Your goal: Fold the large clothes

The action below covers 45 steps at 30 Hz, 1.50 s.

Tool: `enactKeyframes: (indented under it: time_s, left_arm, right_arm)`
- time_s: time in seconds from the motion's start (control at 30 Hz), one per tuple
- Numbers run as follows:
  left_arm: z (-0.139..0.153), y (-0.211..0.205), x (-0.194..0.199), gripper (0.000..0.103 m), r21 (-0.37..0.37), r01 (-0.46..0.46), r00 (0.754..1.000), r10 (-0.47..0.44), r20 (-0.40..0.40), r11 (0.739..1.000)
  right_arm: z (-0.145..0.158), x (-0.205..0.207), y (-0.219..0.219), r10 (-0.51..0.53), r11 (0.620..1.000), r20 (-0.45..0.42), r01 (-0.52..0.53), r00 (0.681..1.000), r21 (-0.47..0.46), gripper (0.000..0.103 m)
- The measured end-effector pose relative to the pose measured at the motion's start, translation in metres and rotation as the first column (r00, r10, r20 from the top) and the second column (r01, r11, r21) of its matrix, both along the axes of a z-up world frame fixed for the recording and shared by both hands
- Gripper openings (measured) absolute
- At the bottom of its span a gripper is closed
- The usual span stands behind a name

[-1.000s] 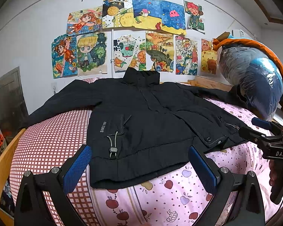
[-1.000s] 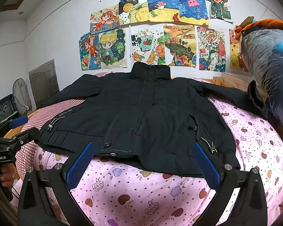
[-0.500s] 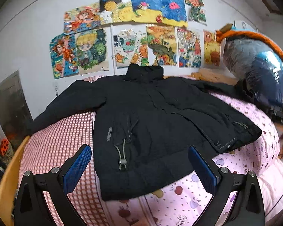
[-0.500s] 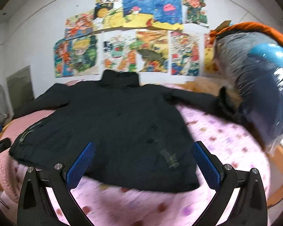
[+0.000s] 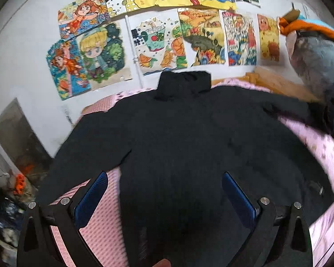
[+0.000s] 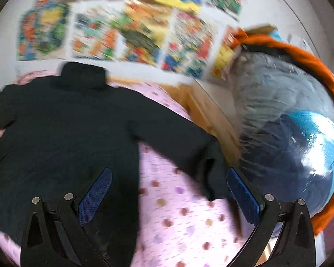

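A large black jacket [image 5: 184, 138] lies flat on the bed, collar toward the wall, sleeves spread out. My left gripper [image 5: 164, 197] is open and empty, hovering over the jacket's lower left body, near its left sleeve [image 5: 82, 153]. In the right wrist view the jacket [image 6: 62, 120] fills the left side, and its right sleeve [image 6: 178, 140] runs down to a cuff [image 6: 211, 175]. My right gripper [image 6: 169, 194] is open and empty above the pink sheet, between the jacket's body and that cuff. The right view is blurred.
The bed has a pink patterned sheet [image 6: 184, 222] and a red-checked sheet [image 5: 104, 229]. A big plastic-wrapped blue and orange bundle [image 6: 296, 138] stands at the right of the bed. A wooden bed frame [image 6: 211, 115] and a wall of drawings [image 5: 158, 31] lie behind.
Both grippers have moved forward over the bed. The left one has come over the jacket's left side. The right one has swung right toward the right sleeve and cuff. Both stay open.
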<state>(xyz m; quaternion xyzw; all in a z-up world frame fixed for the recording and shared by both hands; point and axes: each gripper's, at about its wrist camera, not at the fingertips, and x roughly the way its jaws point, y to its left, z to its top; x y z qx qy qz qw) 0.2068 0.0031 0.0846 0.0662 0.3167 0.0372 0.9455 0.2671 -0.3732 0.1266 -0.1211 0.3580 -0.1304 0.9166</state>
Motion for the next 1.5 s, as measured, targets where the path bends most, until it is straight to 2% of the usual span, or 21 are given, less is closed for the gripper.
enactKeyframes:
  time_s: [0.1, 0.23, 0.4, 0.43, 0.47, 0.5, 0.53, 0.57, 0.67, 0.73, 0.8, 0.87, 0.97, 1.0, 1.07, 1.23, 1.33, 1.43, 1.5]
  left_arm:
    - [-0.011, -0.018, 0.028, 0.103, -0.038, 0.040, 0.999, -0.040, -0.018, 0.998]
    - [-0.028, -0.043, 0.067, 0.103, -0.040, 0.075, 0.996, -0.077, -0.053, 0.996]
    - [-0.056, -0.068, 0.116, 0.103, -0.085, 0.112, 0.984, -0.123, -0.131, 0.990]
    - [-0.061, -0.073, 0.124, 0.103, -0.084, 0.116, 0.983, -0.127, -0.134, 0.990]
    - [-0.065, -0.075, 0.128, 0.103, -0.082, 0.121, 0.982, -0.131, -0.134, 0.989]
    - [-0.068, -0.077, 0.133, 0.103, -0.080, 0.128, 0.981, -0.138, -0.135, 0.989]
    - [-0.072, -0.079, 0.138, 0.103, -0.088, 0.137, 0.980, -0.148, -0.132, 0.987]
    - [-0.074, -0.079, 0.140, 0.103, -0.099, 0.142, 0.979, -0.154, -0.132, 0.985]
    - [-0.074, -0.078, 0.149, 0.103, -0.151, 0.164, 0.974, -0.184, -0.134, 0.975]
    - [-0.071, -0.076, 0.149, 0.103, -0.198, 0.197, 0.968, -0.222, -0.114, 0.960]
    - [-0.068, -0.073, 0.145, 0.103, -0.259, 0.251, 0.956, -0.281, -0.083, 0.933]
    - [-0.065, -0.069, 0.138, 0.103, -0.317, 0.307, 0.940, -0.338, -0.047, 0.897]
    - [-0.061, -0.068, 0.130, 0.103, -0.375, 0.385, 0.907, -0.420, -0.012, 0.843]
    - [-0.059, -0.067, 0.125, 0.103, -0.396, 0.418, 0.892, -0.453, 0.005, 0.818]
    - [-0.056, -0.067, 0.117, 0.103, -0.419, 0.471, 0.862, -0.506, 0.032, 0.776]
    - [-0.048, -0.073, 0.105, 0.103, -0.437, 0.561, 0.804, -0.589, 0.083, 0.703]
    - [-0.043, -0.077, 0.104, 0.103, -0.442, 0.574, 0.795, -0.598, 0.099, 0.690]
    - [-0.043, -0.088, 0.109, 0.103, -0.432, 0.559, 0.806, -0.585, 0.084, 0.708]
    - [-0.044, -0.092, 0.113, 0.103, -0.444, 0.553, 0.807, -0.585, 0.077, 0.705]
  right_arm:
    - [-0.017, 0.024, -0.023, -0.053, 0.998, -0.031, 0.053, 0.998, 0.017, 0.102]
    - [-0.050, 0.057, -0.061, -0.107, 0.985, -0.085, 0.118, 0.991, 0.125, 0.102]
    - [-0.093, 0.079, -0.088, -0.177, 0.964, -0.055, 0.184, 0.983, 0.191, 0.098]
    - [-0.098, 0.081, -0.095, -0.178, 0.957, -0.055, 0.186, 0.982, 0.221, 0.086]
    - [-0.104, 0.083, -0.098, -0.174, 0.950, -0.060, 0.184, 0.983, 0.253, 0.067]
    - [-0.111, 0.086, -0.102, -0.167, 0.941, -0.073, 0.181, 0.983, 0.286, 0.059]
    - [-0.116, 0.089, -0.106, -0.164, 0.937, -0.080, 0.180, 0.983, 0.299, 0.044]
    - [-0.120, 0.090, -0.108, -0.160, 0.934, -0.087, 0.179, 0.983, 0.309, 0.021]
    - [-0.118, 0.085, -0.109, -0.130, 0.915, -0.064, 0.144, 0.990, 0.376, 0.009]
    - [-0.110, 0.081, -0.102, -0.078, 0.898, -0.036, 0.086, 0.996, 0.431, 0.008]
    - [-0.097, 0.073, -0.087, 0.028, 0.835, 0.009, -0.028, 1.000, 0.549, 0.008]
    - [-0.086, 0.070, -0.067, 0.129, 0.793, 0.045, -0.130, 0.991, 0.595, 0.008]
    - [-0.072, 0.072, -0.023, 0.288, 0.714, 0.100, -0.283, 0.952, 0.640, 0.007]
    - [-0.069, 0.074, -0.006, 0.346, 0.669, 0.124, -0.337, 0.930, 0.662, 0.007]
    - [-0.065, 0.077, 0.020, 0.420, 0.609, 0.151, -0.401, 0.895, 0.685, 0.007]
    - [-0.066, 0.085, 0.076, 0.547, 0.524, 0.168, -0.492, 0.820, 0.695, 0.007]
    - [-0.073, 0.092, 0.096, 0.583, 0.497, 0.153, -0.500, 0.797, 0.709, 0.007]
    - [-0.077, 0.095, 0.108, 0.603, 0.476, 0.139, -0.494, 0.785, 0.727, 0.008]
    - [-0.077, 0.097, 0.114, 0.615, 0.465, 0.136, -0.497, 0.776, 0.733, 0.008]
